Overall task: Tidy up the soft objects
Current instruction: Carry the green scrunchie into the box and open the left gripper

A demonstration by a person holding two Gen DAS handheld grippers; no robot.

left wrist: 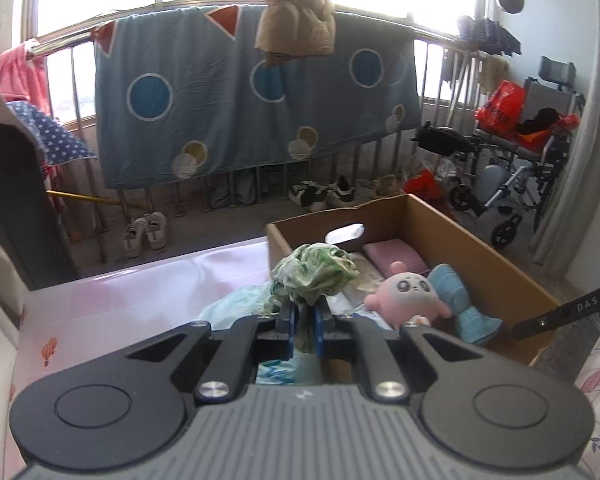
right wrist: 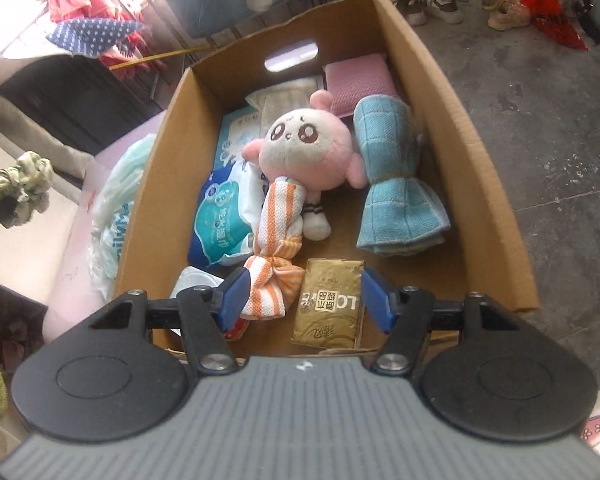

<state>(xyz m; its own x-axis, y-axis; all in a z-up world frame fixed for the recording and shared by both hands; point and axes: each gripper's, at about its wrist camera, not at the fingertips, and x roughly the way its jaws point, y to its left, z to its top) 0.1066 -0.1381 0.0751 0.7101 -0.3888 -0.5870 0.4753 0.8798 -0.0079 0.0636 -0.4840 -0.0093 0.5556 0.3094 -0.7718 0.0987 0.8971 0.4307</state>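
1. The left gripper (left wrist: 305, 330) is held level, pointing toward the balcony railing, with its blue fingers (left wrist: 287, 332) pinched together on a green scrunchie (left wrist: 315, 271) that bunches up just past the tips.
2. The box (left wrist: 480, 256) sits ahead and to the right of that gripper, so the scrunchie hangs at the box's near left corner, above the rim.
3. The right gripper (right wrist: 306, 300) tilts down into the near end of the box, jaws spread wide and gripping nothing.
4. Between its fingers lie one striped cloth (right wrist: 274, 248), knotted, touching the left finger (right wrist: 231, 300), and one gold packet (right wrist: 329, 308) just inside the right finger.
5. Beyond the right gripper's tips I count one pink plush (right wrist: 306, 148), one blue towel (right wrist: 396, 184) rolled and tied to its right, and one pink pad (right wrist: 360, 80) at the far end.
6. Left of the plush are two wipe packs: one (right wrist: 224, 220) near, one (right wrist: 238, 136) farther back.
7. Outside the box, to the left of the right gripper, one pale plastic bag (right wrist: 116, 200) lies against the wall.
8. From the right wrist view the scrunchie shows far off to the left, clamped in the other gripper's tip.
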